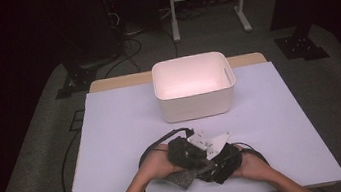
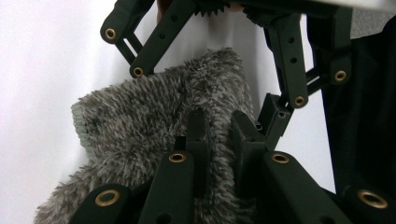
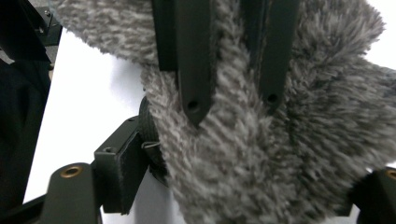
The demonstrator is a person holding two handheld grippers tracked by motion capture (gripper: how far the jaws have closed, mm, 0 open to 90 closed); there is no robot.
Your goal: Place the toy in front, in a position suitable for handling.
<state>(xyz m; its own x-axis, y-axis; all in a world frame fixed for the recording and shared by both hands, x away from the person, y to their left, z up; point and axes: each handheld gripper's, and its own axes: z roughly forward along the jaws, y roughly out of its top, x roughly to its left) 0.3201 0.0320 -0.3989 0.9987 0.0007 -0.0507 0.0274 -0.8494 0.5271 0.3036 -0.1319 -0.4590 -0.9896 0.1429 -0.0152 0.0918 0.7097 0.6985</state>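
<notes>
— Both grippers are sitting close together at the near edge of the pale lilac table top (image 1: 126, 117) in the high view. My left gripper (image 1: 182, 151) and right gripper (image 1: 223, 162) are almost touching, each wrapped by a hand, with a grey shaggy fleece cloth (image 1: 182, 177) poking out beneath them.

— And the white plastic bin (image 1: 193, 88)?

— It is standing farther back, near the middle of the table, well apart from the cloth and both tools.

— What is the left gripper view giving you?

— I am looking along the left gripper (image 2: 218, 130). Its jaws are drawn nearly together and are pinching a ridge of the cloth (image 2: 140, 121), which is bunching up around them over the table. The other gripper's black linkage is reaching in from the top, right against the same cloth.

— And the right gripper view?

— Here the picture is turned, so the right gripper (image 3: 231, 105) has its two black jaws coming down from the top. They are pressing into the cloth (image 3: 280, 154) with a fold of pile squeezed between them. Part of the left gripper is showing at lower left, touching the cloth's edge, with the table behind it.
</notes>
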